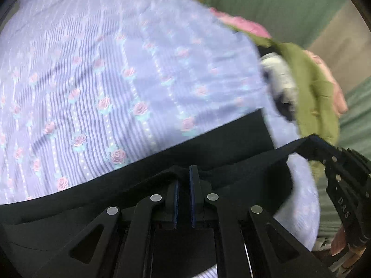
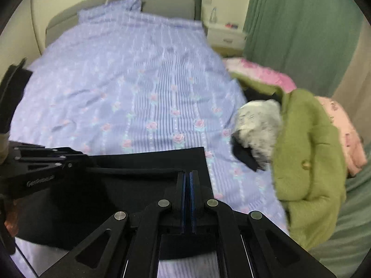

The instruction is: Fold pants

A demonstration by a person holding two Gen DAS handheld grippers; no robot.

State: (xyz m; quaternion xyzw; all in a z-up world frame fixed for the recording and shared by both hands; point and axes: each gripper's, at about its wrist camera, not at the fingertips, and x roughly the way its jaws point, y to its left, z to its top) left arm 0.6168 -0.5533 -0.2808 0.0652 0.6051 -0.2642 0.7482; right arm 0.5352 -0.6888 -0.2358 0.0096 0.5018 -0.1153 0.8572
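Black pants [image 1: 208, 143] lie across the near part of a bed; they also show in the right wrist view [image 2: 148, 162]. My left gripper [image 1: 183, 173] is shut on the pants' near edge, cloth pinched between its blue pads. My right gripper [image 2: 187, 178] is shut on the same edge further right, and appears at the right of the left wrist view [image 1: 308, 139], lifting a corner of the cloth. My left gripper shows at the left of the right wrist view [image 2: 69, 162]. The edge between them is raised off the bed.
A lilac floral bedspread [image 2: 129, 81] covers the bed. A heap of clothes lies at its right edge: a green coat [image 2: 306, 162], a grey-white garment [image 2: 257, 125], pink items [image 2: 262, 74]. Green curtains [image 2: 301, 27], a nightstand [image 2: 225, 37] and a grey headboard [image 2: 162, 2] stand beyond.
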